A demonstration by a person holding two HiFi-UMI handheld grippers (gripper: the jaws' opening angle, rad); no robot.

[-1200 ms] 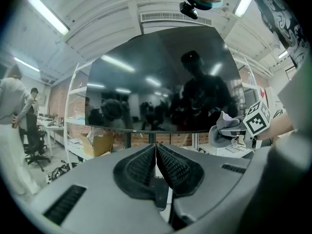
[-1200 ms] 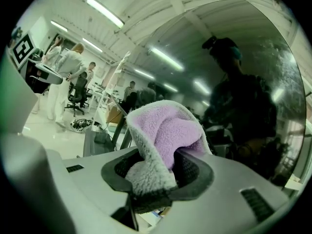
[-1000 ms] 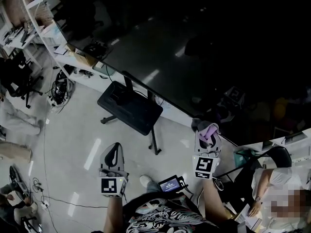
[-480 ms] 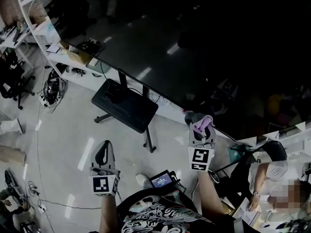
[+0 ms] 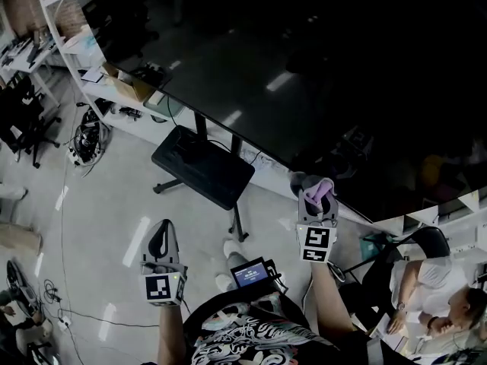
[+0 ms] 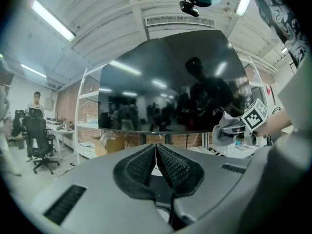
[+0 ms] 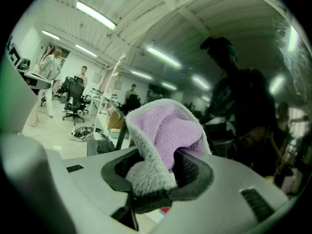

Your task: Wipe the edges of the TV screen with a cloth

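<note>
Lilac fleecy cloth [image 7: 165,135], bunched and plush, sits clamped in the right gripper [image 5: 316,202], near the glossy black TV screen's [image 5: 319,74] lower edge. The left gripper [image 6: 156,162] has its ribbed pads pressed together on nothing, above open floor [image 5: 114,196].

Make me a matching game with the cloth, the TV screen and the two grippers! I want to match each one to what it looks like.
Things:
1. cloth
2. TV screen
3. left gripper
4. right gripper

Looks:
A. shut, with nothing inside
B. big, dark and shiny
C. shut on the cloth
D. purple and fluffy

Right pairs: 1-D, 2-B, 3-A, 4-C.
</note>
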